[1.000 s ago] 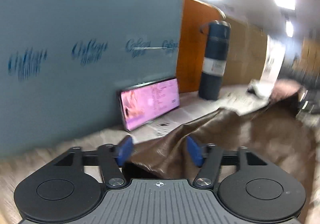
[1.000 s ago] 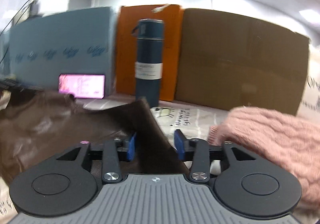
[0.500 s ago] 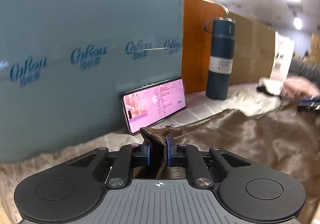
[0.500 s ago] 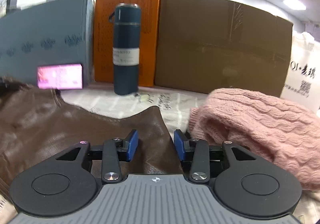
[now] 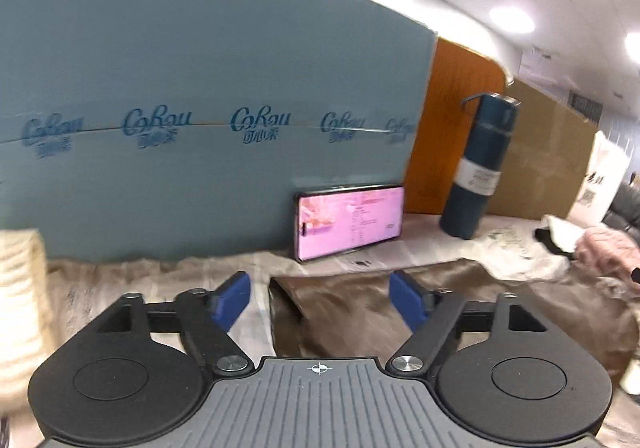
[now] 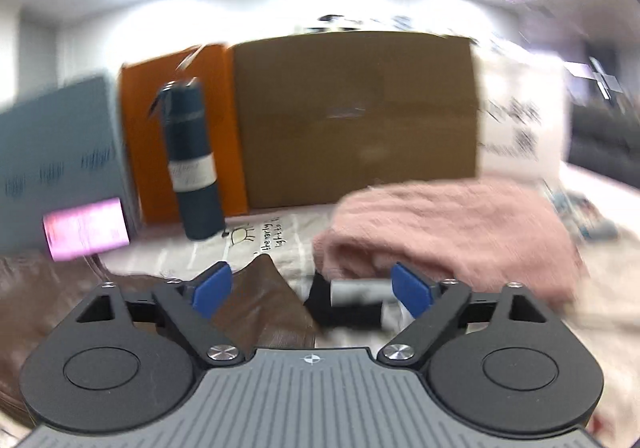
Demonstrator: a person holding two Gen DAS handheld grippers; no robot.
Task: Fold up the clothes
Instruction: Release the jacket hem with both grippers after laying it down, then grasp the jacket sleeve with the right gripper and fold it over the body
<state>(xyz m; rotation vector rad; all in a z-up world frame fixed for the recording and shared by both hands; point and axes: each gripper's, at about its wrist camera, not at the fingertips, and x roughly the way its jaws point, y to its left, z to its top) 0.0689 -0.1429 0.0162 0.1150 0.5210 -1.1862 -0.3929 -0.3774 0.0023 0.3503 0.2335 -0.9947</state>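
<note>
Blurred throughout: right gripper (image 6: pixel 311 288) spread wide above a pointed corner of brown garment (image 6: pixel 260 308), pink knit sweater (image 6: pixel 448 232) heaped to the right, dark blue flask (image 6: pixel 192 164) upright before orange box (image 6: pixel 176 128) and brown carton (image 6: pixel 356 116), lit phone (image 6: pixel 86 228) at left.

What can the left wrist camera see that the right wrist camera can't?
Only the left wrist view shows the readable CoRou lettering on the blue box and a cream knitted thing at the far left.

Only the right wrist view shows a grey and black object between the right hand-held gripper fingers.

Both show the brown garment, lit phone, dark blue flask and pink sweater.
</note>
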